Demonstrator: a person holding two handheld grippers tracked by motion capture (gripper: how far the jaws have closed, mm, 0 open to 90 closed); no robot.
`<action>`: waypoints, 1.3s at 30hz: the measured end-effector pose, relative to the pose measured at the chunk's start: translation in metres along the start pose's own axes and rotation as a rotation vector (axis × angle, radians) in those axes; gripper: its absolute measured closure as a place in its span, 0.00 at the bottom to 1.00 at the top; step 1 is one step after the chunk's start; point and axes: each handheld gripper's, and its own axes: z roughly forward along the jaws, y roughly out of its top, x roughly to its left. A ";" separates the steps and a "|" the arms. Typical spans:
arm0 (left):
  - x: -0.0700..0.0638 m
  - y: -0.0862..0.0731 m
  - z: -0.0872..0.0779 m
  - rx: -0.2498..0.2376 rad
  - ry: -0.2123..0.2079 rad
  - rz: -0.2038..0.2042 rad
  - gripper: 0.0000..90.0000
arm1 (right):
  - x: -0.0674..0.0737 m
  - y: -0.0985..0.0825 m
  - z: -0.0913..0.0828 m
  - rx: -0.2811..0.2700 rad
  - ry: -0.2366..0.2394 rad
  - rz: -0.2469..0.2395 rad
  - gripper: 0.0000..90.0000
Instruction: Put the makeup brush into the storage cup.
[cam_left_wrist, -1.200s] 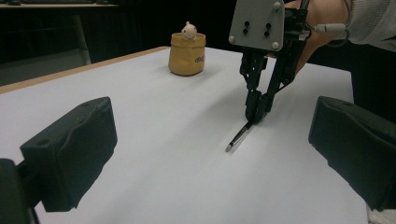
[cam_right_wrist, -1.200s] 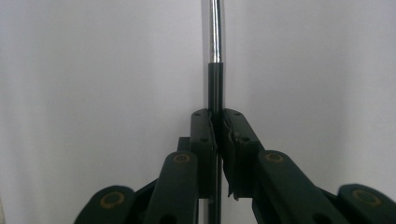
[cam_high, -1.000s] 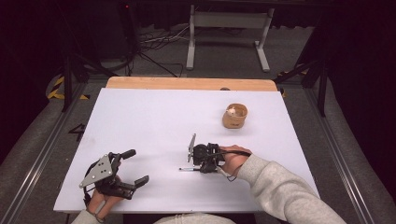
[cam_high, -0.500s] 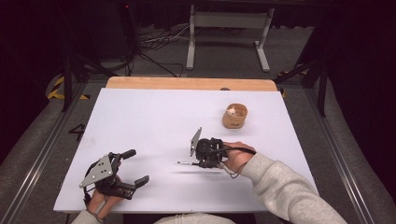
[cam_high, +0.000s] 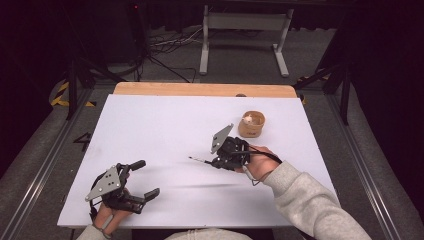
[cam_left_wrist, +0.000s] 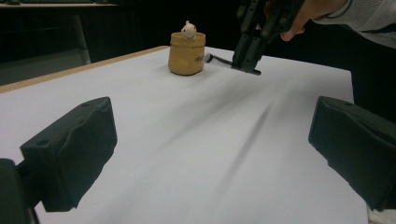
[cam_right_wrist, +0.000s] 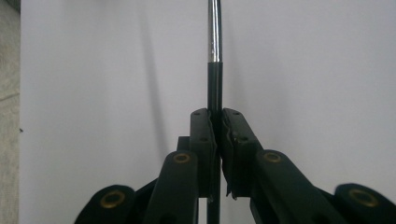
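While the right gripper (cam_high: 216, 161) hangs a little right of the table's middle in the high view, its jaws are pressed together on a thin rod (cam_high: 199, 160), black at the clamped end and bright metal farther out. From the right gripper view the rod (cam_right_wrist: 214, 56) runs straight toward twelve o'clock, away from the closed jaws, over the white table (cam_right_wrist: 317, 70). In the high view the rod points toward nine o'clock from the gripper, and I cannot tell whether its tip touches the surface. A small tan cup (cam_high: 251, 125) with a pale little figure in its top stands at about one o'clock from that gripper, near but apart from it; in the left gripper view the cup (cam_left_wrist: 187, 53) sits upright just beside the right gripper (cam_left_wrist: 246, 59) and the rod's end.

At the near left corner of the table (cam_high: 160, 130), toward seven o'clock, the left gripper (cam_high: 142, 179) rests with its jaws spread wide and nothing between them. Its two black pads (cam_left_wrist: 74, 149) stand well apart over bare white table (cam_left_wrist: 196, 154).
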 end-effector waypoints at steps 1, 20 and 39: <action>0.000 0.000 0.000 -0.002 0.000 -0.001 0.02 | -0.001 0.000 -0.003 -0.022 -0.004 0.004 0.94; 0.000 0.000 0.000 0.000 0.000 -0.001 0.02 | -0.007 -0.014 -0.031 -0.323 -0.071 0.125 0.94; 0.000 0.000 0.000 -0.002 0.001 -0.003 0.02 | -0.014 -0.025 -0.045 -0.529 -0.159 0.217 0.94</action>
